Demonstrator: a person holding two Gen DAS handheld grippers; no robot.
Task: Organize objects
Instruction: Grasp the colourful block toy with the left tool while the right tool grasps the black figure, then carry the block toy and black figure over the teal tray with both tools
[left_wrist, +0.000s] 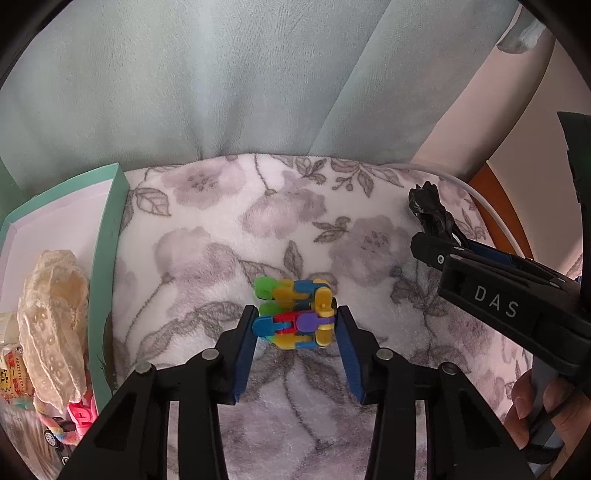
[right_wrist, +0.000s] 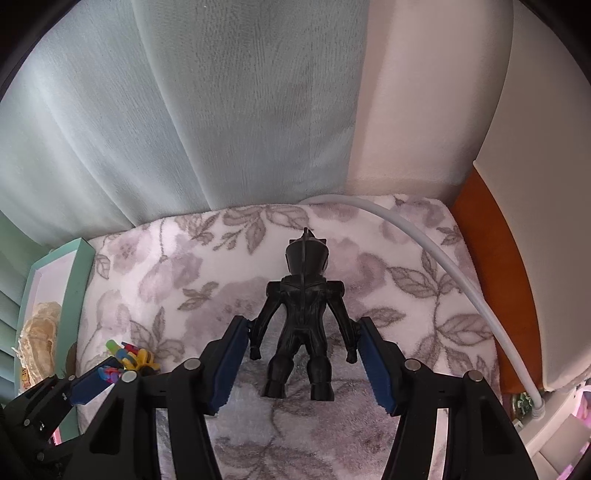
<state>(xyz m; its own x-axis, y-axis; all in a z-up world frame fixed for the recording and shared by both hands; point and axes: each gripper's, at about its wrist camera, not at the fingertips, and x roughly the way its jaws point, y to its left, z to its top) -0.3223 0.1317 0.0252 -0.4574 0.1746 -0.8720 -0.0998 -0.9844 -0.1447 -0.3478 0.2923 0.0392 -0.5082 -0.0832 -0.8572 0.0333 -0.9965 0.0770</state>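
A toy of colourful linked plastic blocks (left_wrist: 291, 295) lies on the floral blanket (left_wrist: 207, 236). My left gripper (left_wrist: 296, 325) is shut on it, a blue pad pressed to each side. The same toy (right_wrist: 129, 358) shows at the lower left of the right wrist view, at the left gripper's tip (right_wrist: 92, 384). A black toy figure (right_wrist: 304, 306) lies flat on the blanket, head pointing away. My right gripper (right_wrist: 302, 328) stands open around it, with the pads just beside its arms. From the left wrist view the figure (left_wrist: 428, 206) pokes out past the right gripper (left_wrist: 432, 240).
A teal box (left_wrist: 107, 258) stands at the left with a cream lace piece (left_wrist: 51, 317) and small toys in it. A white cable (right_wrist: 443, 266) curves along the blanket's right side, by a wooden edge (right_wrist: 491, 277). Pale curtains hang behind. A hand (left_wrist: 535, 417) holds the right gripper.
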